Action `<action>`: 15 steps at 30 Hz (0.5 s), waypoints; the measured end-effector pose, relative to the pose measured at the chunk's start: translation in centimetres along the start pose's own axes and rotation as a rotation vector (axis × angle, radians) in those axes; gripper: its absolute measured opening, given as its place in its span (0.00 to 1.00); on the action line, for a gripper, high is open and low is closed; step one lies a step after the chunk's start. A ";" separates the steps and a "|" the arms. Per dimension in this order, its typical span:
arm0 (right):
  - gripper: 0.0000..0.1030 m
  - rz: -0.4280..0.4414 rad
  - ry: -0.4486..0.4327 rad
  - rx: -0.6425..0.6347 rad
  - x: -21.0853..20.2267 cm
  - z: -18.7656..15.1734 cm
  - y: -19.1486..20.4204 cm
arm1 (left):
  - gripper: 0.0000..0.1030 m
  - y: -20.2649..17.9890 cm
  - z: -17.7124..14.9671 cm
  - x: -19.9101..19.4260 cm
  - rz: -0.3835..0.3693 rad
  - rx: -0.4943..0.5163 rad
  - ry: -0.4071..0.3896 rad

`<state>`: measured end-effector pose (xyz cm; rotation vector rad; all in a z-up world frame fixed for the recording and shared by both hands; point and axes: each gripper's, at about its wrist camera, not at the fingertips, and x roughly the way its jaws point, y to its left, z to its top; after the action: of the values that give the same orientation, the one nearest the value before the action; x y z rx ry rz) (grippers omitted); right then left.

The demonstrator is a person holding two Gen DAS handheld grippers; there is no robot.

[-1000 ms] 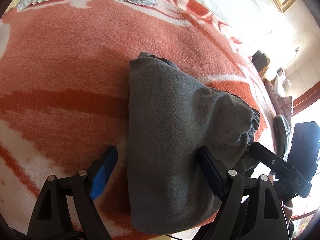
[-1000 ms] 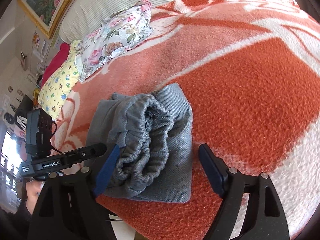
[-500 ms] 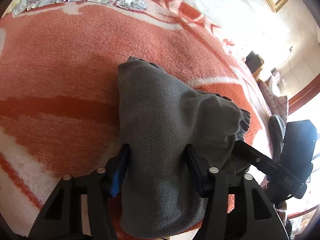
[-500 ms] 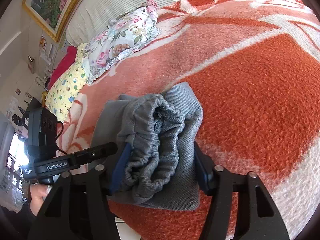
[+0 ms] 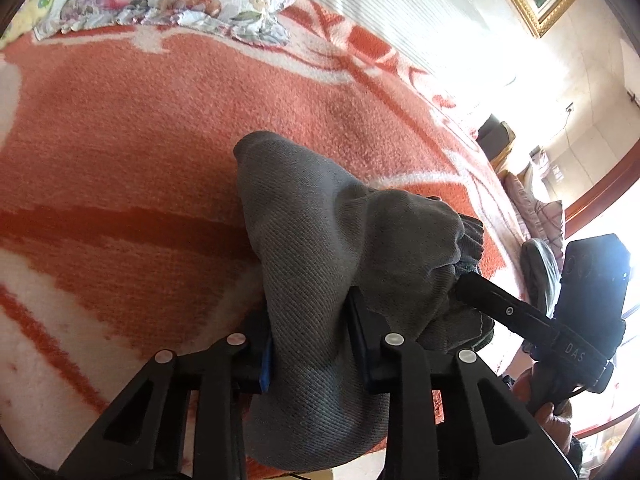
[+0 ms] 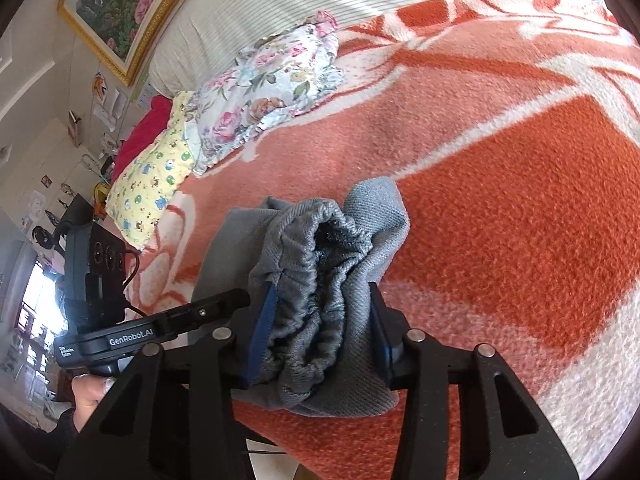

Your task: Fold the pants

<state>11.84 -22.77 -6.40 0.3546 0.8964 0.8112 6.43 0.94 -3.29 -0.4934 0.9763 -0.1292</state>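
The grey pants (image 5: 320, 256) lie folded into a thick bundle on the orange and white blanket (image 5: 132, 120), near its front edge. My left gripper (image 5: 312, 340) is shut on the bundle's smooth folded end. My right gripper (image 6: 320, 328) is shut on the other end, where the elastic waistband (image 6: 320, 248) bunches up between the fingers. The bundle looks squeezed and raised a little between the two grippers. Each gripper shows in the other's view: the right gripper (image 5: 520, 316) and the left gripper (image 6: 160, 324).
A floral pillow (image 6: 276, 80) and a yellow patterned pillow (image 6: 152, 172) lie at the head of the bed by the white striped headboard (image 6: 320, 4). The blanket's front edge runs just under the grippers. Furniture stands beyond the bed's side (image 5: 496, 136).
Both grippers went from open on either side of the bundle to shut on its two ends. The pants have bunched up between them.
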 end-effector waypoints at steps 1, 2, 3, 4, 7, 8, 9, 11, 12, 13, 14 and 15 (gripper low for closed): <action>0.41 0.003 0.002 -0.003 0.1 0.1 0.2 | 0.29 0.1 0.0 -0.4 0.003 -0.002 -0.009; 0.40 0.006 0.004 -0.011 0.2 0.1 0.5 | 0.29 0.2 0.1 -0.8 0.005 -0.004 -0.019; 0.40 0.010 0.005 -0.022 0.3 0.2 1.0 | 0.29 0.4 0.1 -1.2 0.006 -0.007 -0.028; 0.40 0.013 0.004 -0.028 0.3 0.3 1.2 | 0.29 0.6 0.2 -1.7 0.007 -0.011 -0.038; 0.40 0.027 0.006 -0.058 0.8 0.7 2.4 | 0.29 1.3 0.6 -2.8 0.018 -0.019 -0.065; 0.40 0.029 0.007 -0.064 1.0 0.9 2.7 | 0.29 1.6 0.7 -3.1 0.022 -0.023 -0.073; 0.40 0.032 0.008 -0.075 1.4 1.2 3.2 | 0.29 1.9 0.8 -3.3 0.025 -0.028 -0.079; 0.40 0.038 0.011 -0.087 1.9 1.6 3.7 | 0.29 2.7 1.1 -3.9 0.031 -0.041 -0.090; 0.40 0.042 0.011 -0.093 2.4 2.0 4.0 | 0.29 3.0 1.3 -3.9 0.032 -0.046 -0.094; 0.40 0.045 0.011 -0.097 2.6 2.1 4.2 | 0.29 3.3 1.5 -4.0 0.036 -0.051 -0.099; 0.40 0.048 0.012 -0.100 2.9 2.3 4.3 | 0.29 3.7 1.7 -4.2 0.042 -0.056 -0.105; 0.40 0.051 0.014 -0.103 3.3 2.5 4.5 | 0.29 4.1 2.0 -4.4 0.048 -0.058 -0.110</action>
<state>12.87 -17.22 -4.08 0.2828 0.8580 0.9037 5.12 6.62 -0.91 -0.5245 0.8854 -0.0298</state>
